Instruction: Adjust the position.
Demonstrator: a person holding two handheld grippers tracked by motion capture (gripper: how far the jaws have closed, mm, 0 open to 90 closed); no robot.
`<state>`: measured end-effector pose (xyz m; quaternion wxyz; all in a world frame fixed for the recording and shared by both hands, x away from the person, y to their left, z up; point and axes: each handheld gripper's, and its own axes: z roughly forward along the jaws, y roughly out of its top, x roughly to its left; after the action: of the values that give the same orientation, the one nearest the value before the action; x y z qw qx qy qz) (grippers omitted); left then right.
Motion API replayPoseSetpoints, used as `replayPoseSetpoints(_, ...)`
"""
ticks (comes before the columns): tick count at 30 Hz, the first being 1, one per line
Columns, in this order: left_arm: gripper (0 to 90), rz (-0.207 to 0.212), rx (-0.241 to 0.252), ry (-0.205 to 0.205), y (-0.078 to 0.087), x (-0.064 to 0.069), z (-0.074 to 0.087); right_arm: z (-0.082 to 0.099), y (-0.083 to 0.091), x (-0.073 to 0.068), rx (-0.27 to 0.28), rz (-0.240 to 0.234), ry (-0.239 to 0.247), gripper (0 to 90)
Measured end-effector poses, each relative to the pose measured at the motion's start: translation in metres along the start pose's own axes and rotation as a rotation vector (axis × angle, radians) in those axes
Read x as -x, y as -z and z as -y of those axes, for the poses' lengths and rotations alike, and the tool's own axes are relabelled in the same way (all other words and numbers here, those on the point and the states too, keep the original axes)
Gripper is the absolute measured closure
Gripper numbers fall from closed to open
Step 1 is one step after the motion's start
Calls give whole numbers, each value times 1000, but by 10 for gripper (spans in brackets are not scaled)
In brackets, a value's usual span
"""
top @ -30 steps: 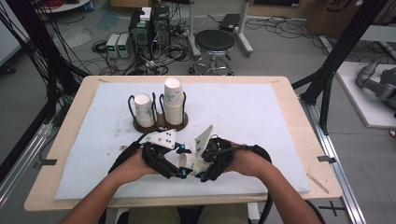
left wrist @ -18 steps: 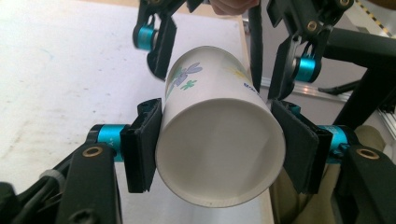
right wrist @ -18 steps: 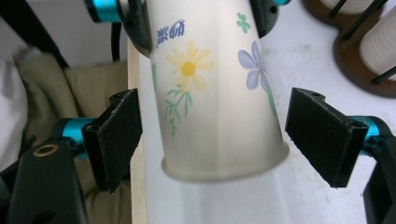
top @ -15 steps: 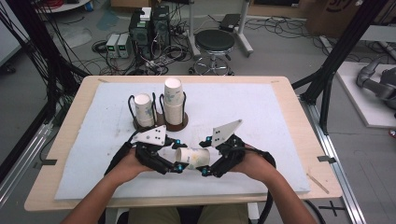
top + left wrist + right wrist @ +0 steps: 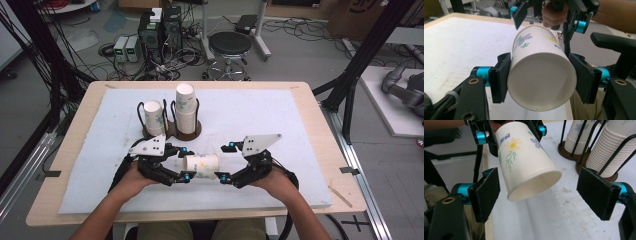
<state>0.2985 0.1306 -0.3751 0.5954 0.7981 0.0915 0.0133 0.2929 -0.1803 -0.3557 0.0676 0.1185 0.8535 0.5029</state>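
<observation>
A white paper cup (image 5: 201, 166) with a flower print hangs on its side above the white mat. My left gripper (image 5: 185, 163) is shut on it; in the left gripper view its pads (image 5: 500, 77) press both sides of the cup (image 5: 541, 82). My right gripper (image 5: 226, 161) stands open just right of the cup, and its jaws have just been opening. In the right gripper view the cup's end (image 5: 529, 167) lies between the wide-apart pads (image 5: 486, 192) of that gripper (image 5: 541, 195), and neither pad touches it.
A brown wire holder (image 5: 172, 132) behind the hands carries two stacks of paper cups (image 5: 185, 107), also seen at the upper right of the right gripper view (image 5: 604, 150). The white mat (image 5: 300, 130) covers most of the wooden table (image 5: 320, 100).
A second ago both grippers met around the cup. The right gripper has let go, opened wide and drawn off to the right. The left gripper keeps the cup.
</observation>
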Motion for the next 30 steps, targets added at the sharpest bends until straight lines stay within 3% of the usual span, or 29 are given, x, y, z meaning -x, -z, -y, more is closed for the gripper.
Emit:
replayPoseSetpoints(14,368,-12,81,6,7,4,8,30,-6,-5,114,-4,-80,194)
replayPoseSetpoints(30,369,37,110,-2,3,8,8,32,-14,-7,128,-68,-89,194)
